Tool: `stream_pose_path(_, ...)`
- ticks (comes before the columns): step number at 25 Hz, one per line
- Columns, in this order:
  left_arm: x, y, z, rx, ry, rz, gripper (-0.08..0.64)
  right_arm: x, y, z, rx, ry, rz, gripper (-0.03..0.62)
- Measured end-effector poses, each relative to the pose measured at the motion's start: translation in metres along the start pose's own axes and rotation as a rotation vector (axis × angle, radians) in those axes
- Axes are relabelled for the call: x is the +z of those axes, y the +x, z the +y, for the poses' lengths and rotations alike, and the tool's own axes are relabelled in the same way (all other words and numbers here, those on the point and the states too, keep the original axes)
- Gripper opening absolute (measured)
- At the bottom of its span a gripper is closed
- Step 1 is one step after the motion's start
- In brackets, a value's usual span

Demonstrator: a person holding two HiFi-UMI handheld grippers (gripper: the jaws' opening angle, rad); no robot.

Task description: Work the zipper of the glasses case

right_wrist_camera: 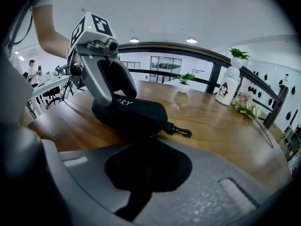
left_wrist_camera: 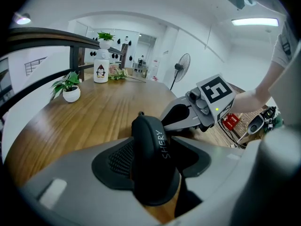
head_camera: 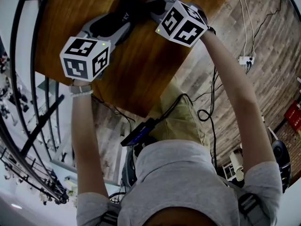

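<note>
A black glasses case marked with white letters lies on the wooden table. My left gripper is shut on it, one pad on each side. In the right gripper view the case lies just ahead, with a black clip at its right end. My right gripper has its pads closed together at the case's near edge, where a small metal glint shows; the zipper pull itself is mostly hidden between them. The head view shows both grippers meeting over the case at the table's far side.
A penguin-print bottle and a small potted plant stand at the table's far edge by a dark railing. A standing fan is beyond the table. Cables lie on the floor beside the person.
</note>
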State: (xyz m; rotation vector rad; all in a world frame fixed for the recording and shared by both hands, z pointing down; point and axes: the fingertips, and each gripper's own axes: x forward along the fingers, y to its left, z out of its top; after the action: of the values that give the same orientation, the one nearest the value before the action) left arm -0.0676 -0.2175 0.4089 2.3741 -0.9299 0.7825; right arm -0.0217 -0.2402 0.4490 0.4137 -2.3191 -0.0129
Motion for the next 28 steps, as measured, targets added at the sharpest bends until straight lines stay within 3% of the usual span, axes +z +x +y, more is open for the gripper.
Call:
stream_pose_path(21,0.003,0.013,0.001,-0.004,0.014,0.003,0.261,-0.007,-0.006,0.035,-0.041,-0.004,0.022,0.003)
stream_pose_path(28,0.003,0.016,0.001,-0.013,0.005,0.001,0.261,-0.006,-0.007,0.054,-0.055,0.035,0.023,0.003)
